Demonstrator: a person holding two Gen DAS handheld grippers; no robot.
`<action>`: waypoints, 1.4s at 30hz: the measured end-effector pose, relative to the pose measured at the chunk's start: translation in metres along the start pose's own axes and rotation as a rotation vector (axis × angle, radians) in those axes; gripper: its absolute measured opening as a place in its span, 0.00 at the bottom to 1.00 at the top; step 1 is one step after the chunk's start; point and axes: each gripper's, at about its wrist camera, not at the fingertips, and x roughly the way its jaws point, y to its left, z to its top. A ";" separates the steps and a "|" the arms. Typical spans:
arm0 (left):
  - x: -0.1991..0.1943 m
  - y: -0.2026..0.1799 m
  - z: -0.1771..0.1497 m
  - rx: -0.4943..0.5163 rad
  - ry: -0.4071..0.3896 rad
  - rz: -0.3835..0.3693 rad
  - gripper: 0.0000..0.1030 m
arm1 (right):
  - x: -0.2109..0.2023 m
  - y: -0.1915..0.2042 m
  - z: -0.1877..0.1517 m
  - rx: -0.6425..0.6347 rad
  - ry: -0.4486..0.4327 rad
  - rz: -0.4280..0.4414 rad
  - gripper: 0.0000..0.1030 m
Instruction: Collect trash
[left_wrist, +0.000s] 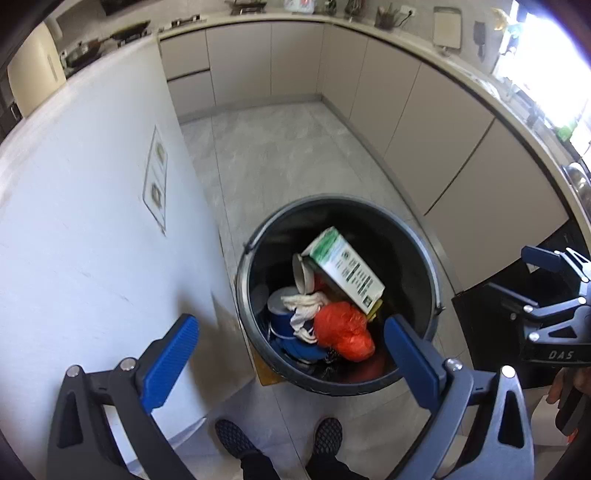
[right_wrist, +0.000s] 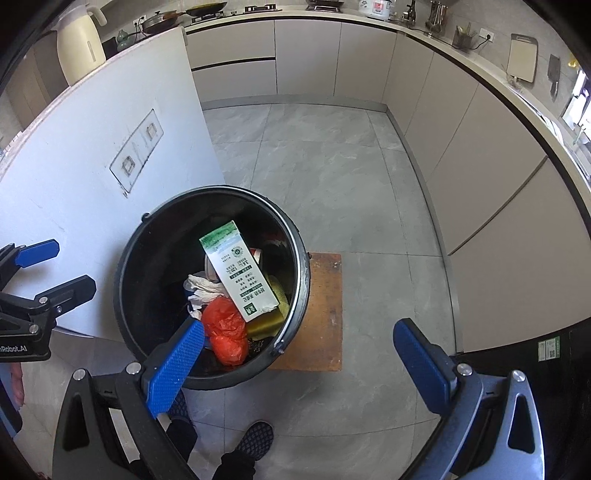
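Black trash bin (left_wrist: 413, 243) on the floor (left_wrist: 280, 155), against the foot of a white panel (left_wrist: 81, 229), partly over a brown mat (right_wrist: 325, 314). Bin well filled: white-and-green carton (left_wrist: 341, 271) lying tilted on top, red plastic bag (left_wrist: 343, 330) just beside its lower end, crumpled white tissue (left_wrist: 304, 314) touching the bag, blue item (left_wrist: 284, 325) underneath, yellow item (right_wrist: 267, 319) under the carton's lower end near the rim.

Left gripper (left_wrist: 290, 360) above the near rim, jaws wide, nothing between them. Right gripper (right_wrist: 299, 356) above the bin's near edge and the mat, jaws wide, likewise empty; left blue pad (right_wrist: 173, 369) overlapping the bin rim in view.

Two dark shoes (left_wrist: 236, 437) on the floor at the near side of the bin. Cabinet fronts (right_wrist: 487, 177) along the far and right sides of the floor.
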 end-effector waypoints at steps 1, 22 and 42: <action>-0.006 0.000 0.001 0.006 -0.008 0.001 0.98 | -0.005 0.000 0.000 0.000 -0.006 -0.004 1.00; -0.155 0.031 0.013 0.011 -0.191 -0.036 0.98 | -0.169 0.047 -0.006 0.072 -0.164 -0.038 1.00; -0.235 0.071 -0.009 -0.015 -0.355 0.027 0.98 | -0.286 0.108 -0.027 0.086 -0.360 -0.066 1.00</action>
